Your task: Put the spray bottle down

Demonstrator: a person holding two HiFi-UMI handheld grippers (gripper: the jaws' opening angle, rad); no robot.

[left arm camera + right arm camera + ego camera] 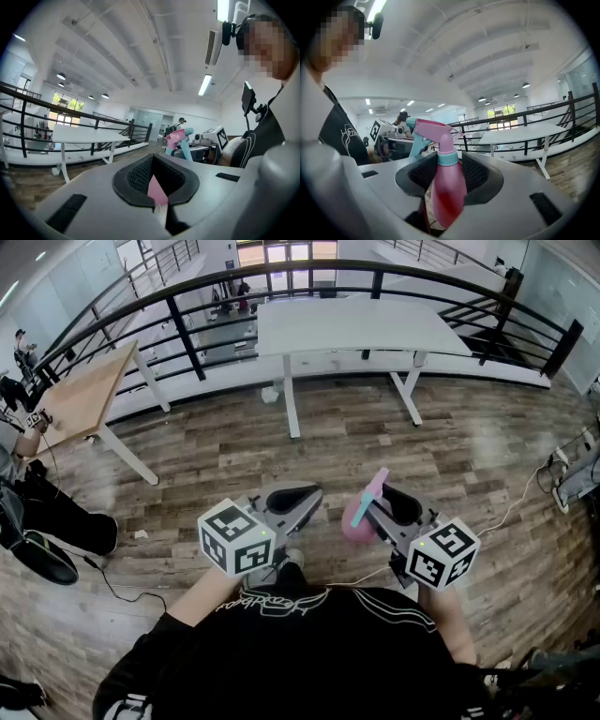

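Observation:
The spray bottle (357,525) is pink with a teal trigger and collar. It stands upright between the pads of my right gripper (389,507), which is shut on its body (447,187). It hangs above the wooden floor, close in front of my body. The left gripper view shows the bottle (177,138) off to its right. My left gripper (292,500) is level beside it, jaws narrow, with a thin pink thing (156,190) caught between the pads; what it is I cannot tell.
A white table (356,324) stands ahead by the black railing (187,334). A wooden table (84,395) is at the left. Dark bags and a cable (47,554) lie on the floor at the left, and more cables (572,474) at the right.

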